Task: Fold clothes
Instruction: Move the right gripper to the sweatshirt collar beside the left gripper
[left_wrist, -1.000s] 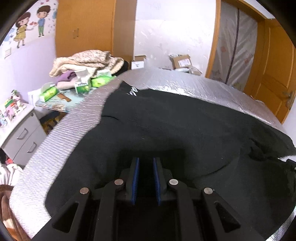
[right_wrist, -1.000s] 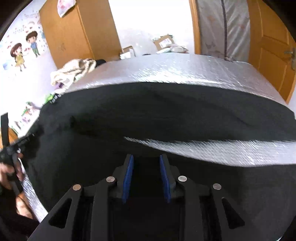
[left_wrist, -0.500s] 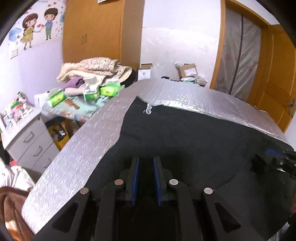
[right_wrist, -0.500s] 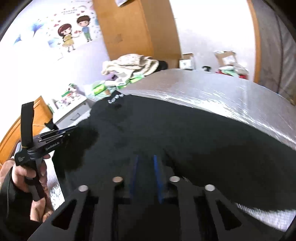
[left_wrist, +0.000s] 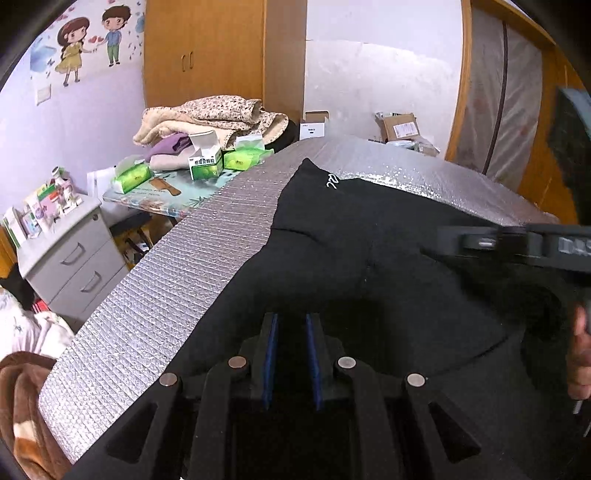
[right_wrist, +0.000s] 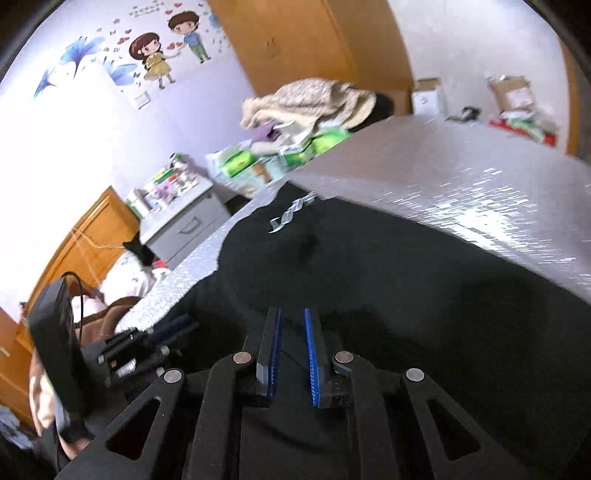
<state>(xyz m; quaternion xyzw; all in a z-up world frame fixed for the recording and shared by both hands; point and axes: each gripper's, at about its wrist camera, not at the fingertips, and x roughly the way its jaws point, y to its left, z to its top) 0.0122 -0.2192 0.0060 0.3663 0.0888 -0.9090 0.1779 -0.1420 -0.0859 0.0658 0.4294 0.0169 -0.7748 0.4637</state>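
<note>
A black garment (left_wrist: 369, 240) with a small white logo lies spread on a silver quilted mat (left_wrist: 166, 277). In the left wrist view my left gripper (left_wrist: 291, 317) is low over its near edge, blue pads close together with black cloth bunched between them. My right gripper (right_wrist: 291, 314) also has a fold of the garment (right_wrist: 369, 277) between its pads, and its jaws are opening slightly. From the left wrist camera, the right gripper (left_wrist: 517, 243) shows at the right edge with a hand. At the lower left of the right wrist view is the left gripper (right_wrist: 173, 325).
Left of the mat (right_wrist: 443, 166) stands a side table with green tissue boxes (left_wrist: 207, 166) and a pile of blankets (left_wrist: 210, 114). A grey drawer cabinet (left_wrist: 70, 258) is nearer. A wooden wardrobe (left_wrist: 207, 51), cardboard boxes (left_wrist: 400, 125) and a door (left_wrist: 546, 147) line the back.
My right gripper has swept left across the mat with black cloth, its jaws narrowing, and now sits close beside the left gripper. The left gripper has stayed nearly still.
</note>
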